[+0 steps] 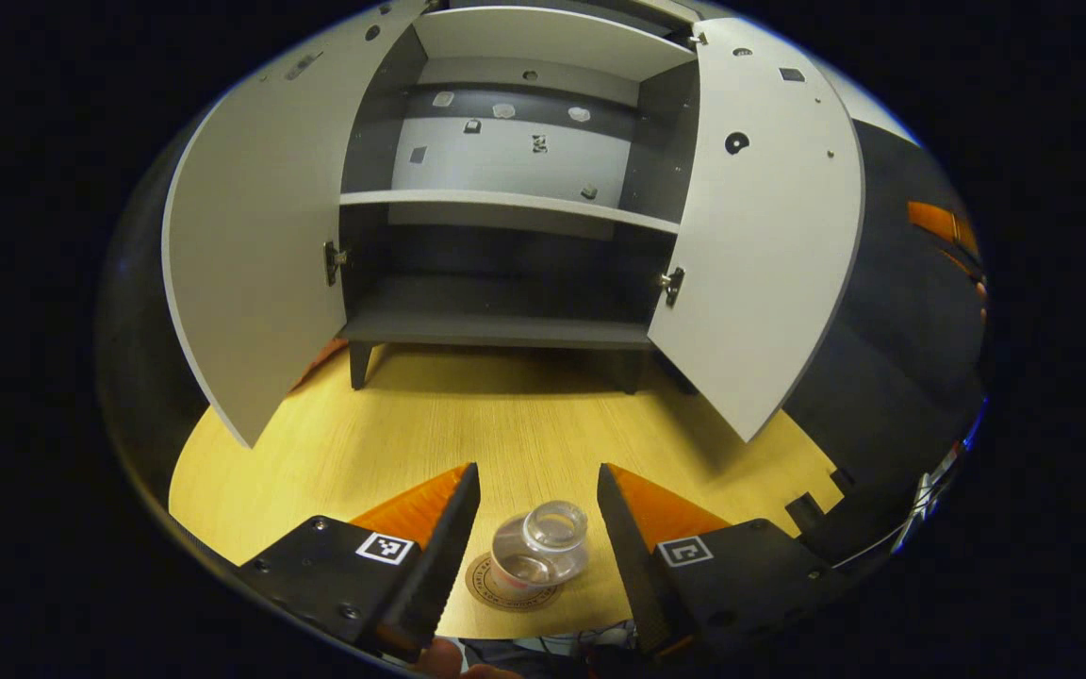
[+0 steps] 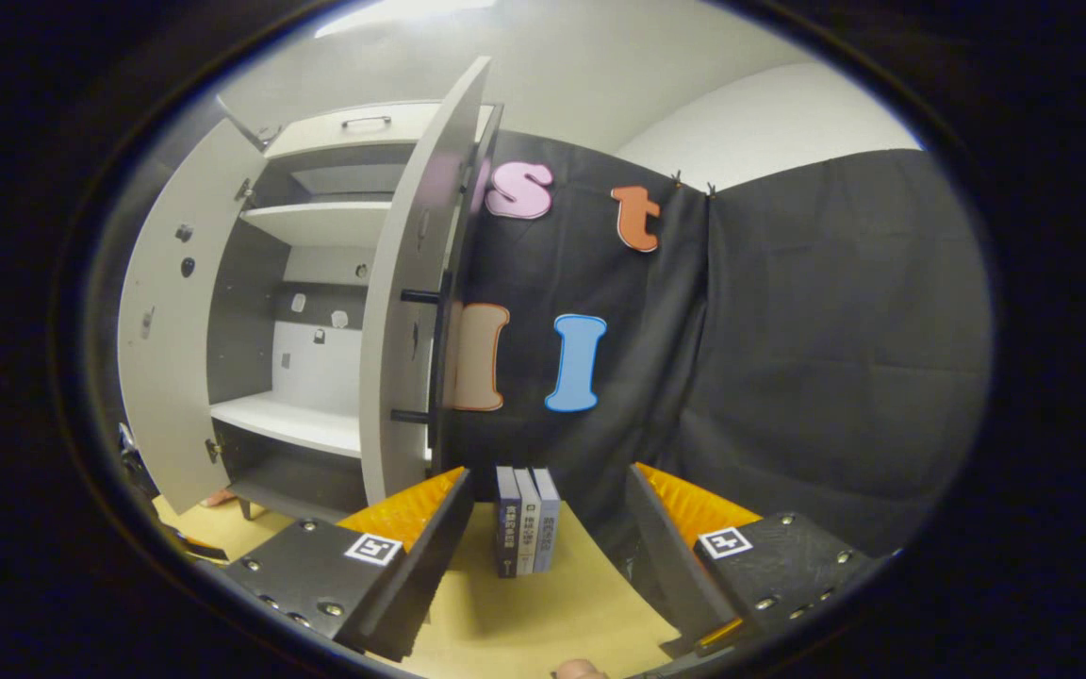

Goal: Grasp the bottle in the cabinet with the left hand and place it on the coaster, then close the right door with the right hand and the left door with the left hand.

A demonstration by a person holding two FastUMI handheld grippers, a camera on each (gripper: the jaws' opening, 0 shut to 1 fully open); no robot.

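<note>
A clear bottle [image 1: 541, 551] stands on the round brown coaster [image 1: 496, 590] near the table's front edge. My left gripper [image 1: 537, 481] is open, its fingers either side of the bottle and clear of it. Beyond them the cabinet [image 1: 505, 198] stands with its shelves bare, its left door [image 1: 255, 236] and right door [image 1: 769, 226] swung wide. In the right gripper view my right gripper [image 2: 548, 483] is open and holds nothing. It sits beside the cabinet [image 2: 317, 311], just right of the right door's edge [image 2: 416, 311], which has a dark handle [image 2: 432, 354].
Three books [image 2: 526, 521] stand upright on the wooden table [image 2: 562, 613] against the black cloth wall, straight ahead between my right gripper's fingers. The cabinet rests on short dark legs [image 1: 358, 363] on the table [image 1: 505, 424].
</note>
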